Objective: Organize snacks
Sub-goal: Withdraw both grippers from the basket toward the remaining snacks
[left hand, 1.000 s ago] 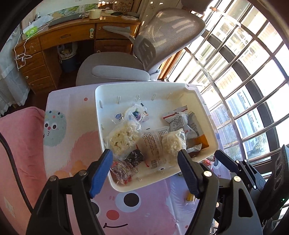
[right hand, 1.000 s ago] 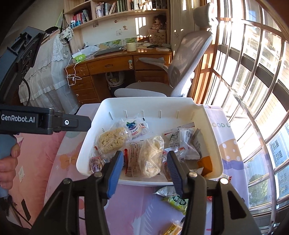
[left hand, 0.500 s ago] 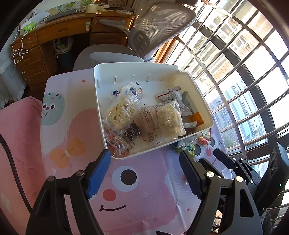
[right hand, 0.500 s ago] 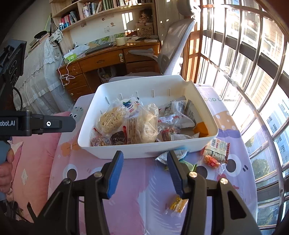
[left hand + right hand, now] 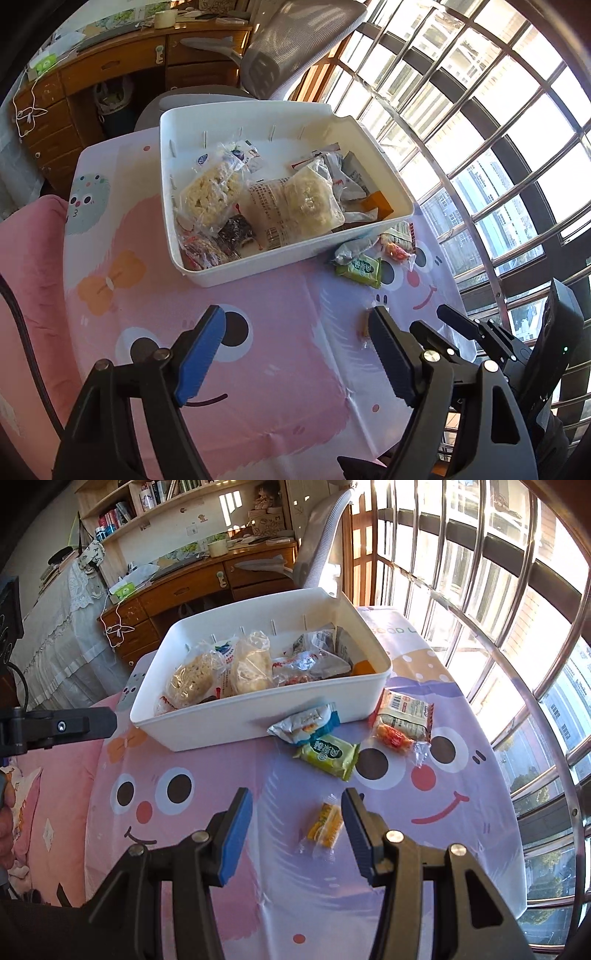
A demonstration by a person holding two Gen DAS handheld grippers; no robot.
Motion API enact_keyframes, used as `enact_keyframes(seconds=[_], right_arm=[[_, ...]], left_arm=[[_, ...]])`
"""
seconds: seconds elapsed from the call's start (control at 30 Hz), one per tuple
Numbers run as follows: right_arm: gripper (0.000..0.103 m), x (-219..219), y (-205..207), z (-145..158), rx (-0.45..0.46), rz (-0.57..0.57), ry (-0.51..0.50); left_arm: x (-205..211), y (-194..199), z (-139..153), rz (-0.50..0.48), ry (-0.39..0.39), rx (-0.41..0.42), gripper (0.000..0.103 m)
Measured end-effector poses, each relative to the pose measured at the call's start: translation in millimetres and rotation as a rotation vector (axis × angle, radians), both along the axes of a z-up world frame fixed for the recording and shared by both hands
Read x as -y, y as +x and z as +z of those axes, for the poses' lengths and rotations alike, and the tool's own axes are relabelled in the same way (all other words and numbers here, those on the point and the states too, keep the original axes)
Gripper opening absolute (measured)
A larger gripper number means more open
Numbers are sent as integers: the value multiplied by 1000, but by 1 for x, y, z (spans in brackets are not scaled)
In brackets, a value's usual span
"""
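A white bin (image 5: pixel 229 269) (image 5: pixel 236 723) holding several snack packets stands on the pink cartoon tablecloth (image 5: pixel 280 332). Loose snacks lie in front of it: a green packet (image 5: pixel 327 756) (image 5: pixel 359 269), a silver-blue packet (image 5: pixel 304 722), a red-and-white packet (image 5: pixel 404 716), an orange-red candy (image 5: pixel 393 736), and a small yellow candy (image 5: pixel 325 825). My right gripper (image 5: pixel 295 812) is open and empty, just above the yellow candy. My left gripper (image 5: pixel 295 328) is open and empty over the cloth, in front of the bin.
A grey office chair (image 5: pixel 295 55) and a wooden desk (image 5: pixel 110 74) stand beyond the table. Window bars (image 5: pixel 498 627) run along the right side. A pink cushion (image 5: pixel 26 295) lies at the left.
Both grippers have pulled back from the bin toward the near side of the table. The loose snacks in front of the bin have come into view. Both stay open.
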State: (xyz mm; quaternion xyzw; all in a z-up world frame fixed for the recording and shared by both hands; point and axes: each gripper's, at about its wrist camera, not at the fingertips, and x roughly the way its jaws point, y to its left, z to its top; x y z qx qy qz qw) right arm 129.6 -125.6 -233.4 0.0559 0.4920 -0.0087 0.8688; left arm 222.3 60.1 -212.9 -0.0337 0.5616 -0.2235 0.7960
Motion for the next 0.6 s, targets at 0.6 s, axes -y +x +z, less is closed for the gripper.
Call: enact_keyframes(seconds=[0.6], right_arm=[[51, 96, -10, -10, -53, 74, -7]], left_arm=[[95, -37, -29, -15, 56, -105, 89]])
